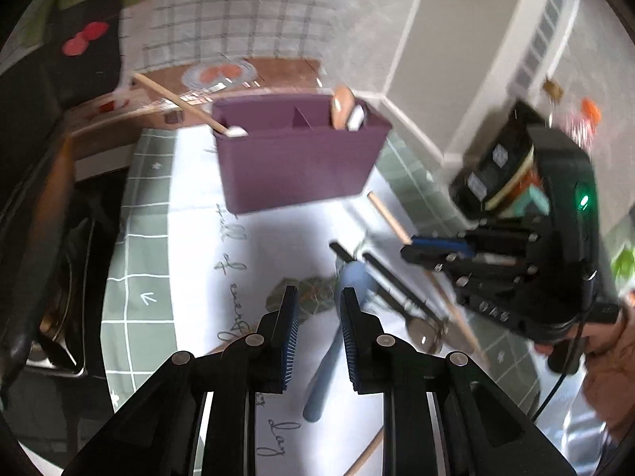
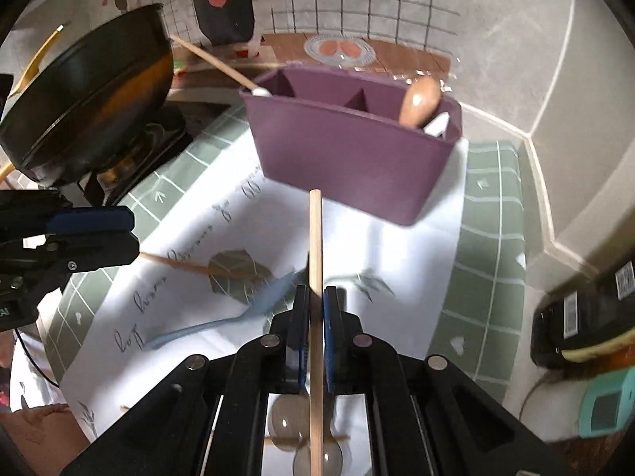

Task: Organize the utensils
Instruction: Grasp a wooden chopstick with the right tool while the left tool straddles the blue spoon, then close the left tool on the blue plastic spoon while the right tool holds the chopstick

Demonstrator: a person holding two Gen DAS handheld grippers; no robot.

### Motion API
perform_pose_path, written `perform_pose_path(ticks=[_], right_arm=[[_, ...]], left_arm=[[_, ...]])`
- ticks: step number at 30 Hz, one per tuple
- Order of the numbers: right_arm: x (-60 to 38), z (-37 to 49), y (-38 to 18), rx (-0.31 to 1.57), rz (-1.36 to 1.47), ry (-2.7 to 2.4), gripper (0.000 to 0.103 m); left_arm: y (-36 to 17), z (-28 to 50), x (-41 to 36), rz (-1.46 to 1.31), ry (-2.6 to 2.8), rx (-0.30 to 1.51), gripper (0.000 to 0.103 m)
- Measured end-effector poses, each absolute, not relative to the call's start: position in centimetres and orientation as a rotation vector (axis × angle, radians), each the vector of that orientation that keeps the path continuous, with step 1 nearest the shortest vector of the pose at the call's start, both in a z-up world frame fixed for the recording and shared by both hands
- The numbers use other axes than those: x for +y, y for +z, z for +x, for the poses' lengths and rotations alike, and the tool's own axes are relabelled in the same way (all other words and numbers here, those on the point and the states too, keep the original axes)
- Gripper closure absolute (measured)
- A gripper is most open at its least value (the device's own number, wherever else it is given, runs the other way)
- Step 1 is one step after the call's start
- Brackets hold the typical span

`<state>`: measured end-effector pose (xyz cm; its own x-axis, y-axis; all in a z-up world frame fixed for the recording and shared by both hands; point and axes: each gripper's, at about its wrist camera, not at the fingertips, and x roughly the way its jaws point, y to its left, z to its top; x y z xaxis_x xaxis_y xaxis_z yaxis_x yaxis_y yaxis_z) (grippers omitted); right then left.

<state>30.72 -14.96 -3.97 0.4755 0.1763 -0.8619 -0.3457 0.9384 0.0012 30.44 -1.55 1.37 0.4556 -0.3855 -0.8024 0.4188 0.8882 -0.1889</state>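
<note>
stick: thin pale wooden stick (image 2: 316,277), straight, plain blunt tip pointing at the caddy; lifted off the cloth, lower end runs back between the arms over two spoons (image 2: 317,454)
right gripper (image 2: 316,309): clenched on the stick, pads tight on both sides
caddy: purple caddy (image 2: 349,154), divided into compartments; wooden spoon (image 2: 418,101) in right end, another stick (image 2: 216,61) leaning out of left end
left gripper (image 1: 315,317): jaws apart, nothing between them, above the cloth
blue spatula (image 1: 337,337): flat on white lettered cloth (image 2: 397,246), under left gripper
pan (image 2: 87,91): black, on stove left of caddy
</note>
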Motion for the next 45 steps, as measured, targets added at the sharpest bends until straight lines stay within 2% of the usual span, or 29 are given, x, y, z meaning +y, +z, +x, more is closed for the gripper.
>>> perform_pose_path(ticks=[7,10,11,12,24,29,33,35,45], right_arm=[[-17.1,29.8,-6.3,1.073,-0.137,0.279,0.098],[-17.8,29.6,-6.9,1.071,-0.098,0.283,0.098],[-17.9,29.6,-7.1,1.071,-0.092,0.283,0.098],[-18.1,29.5,-7.3,1.07,-0.088,0.285,0.098],[-19.7,29.5,-8.3,1.101,-0.066,0.306,0.097],[-19.9,29.2,-8.7,1.113,-0.06,0.302,0.097],[-19.9,29.0,-8.8,1.122,-0.048,0.3,0.097],[-20.1,28.9,-8.8,1.125,-0.043,0.297,0.097],[-21.5,28.2,-8.2,1.12,0.005,0.312,0.096]], left_arm=[[-1.8,31.3,-3.3,0.188,-0.516,1.082,0.076],[-2.4,31.4,-3.7,0.215,-0.506,1.085,0.062],[-2.6,31.4,-3.9,0.231,-0.504,1.083,0.053],[-2.7,31.4,-4.1,0.246,-0.505,1.08,0.05],[-3.0,32.7,-4.7,0.345,-0.583,1.075,0.05],[-3.4,34.0,-5.7,0.375,-0.612,1.141,0.049],[-3.9,33.9,-8.9,0.425,-0.759,1.171,0.042],[-4.5,34.2,-10.5,0.472,-0.763,1.165,0.042],[-6.9,36.7,-12.3,0.352,-0.713,1.239,0.045]])
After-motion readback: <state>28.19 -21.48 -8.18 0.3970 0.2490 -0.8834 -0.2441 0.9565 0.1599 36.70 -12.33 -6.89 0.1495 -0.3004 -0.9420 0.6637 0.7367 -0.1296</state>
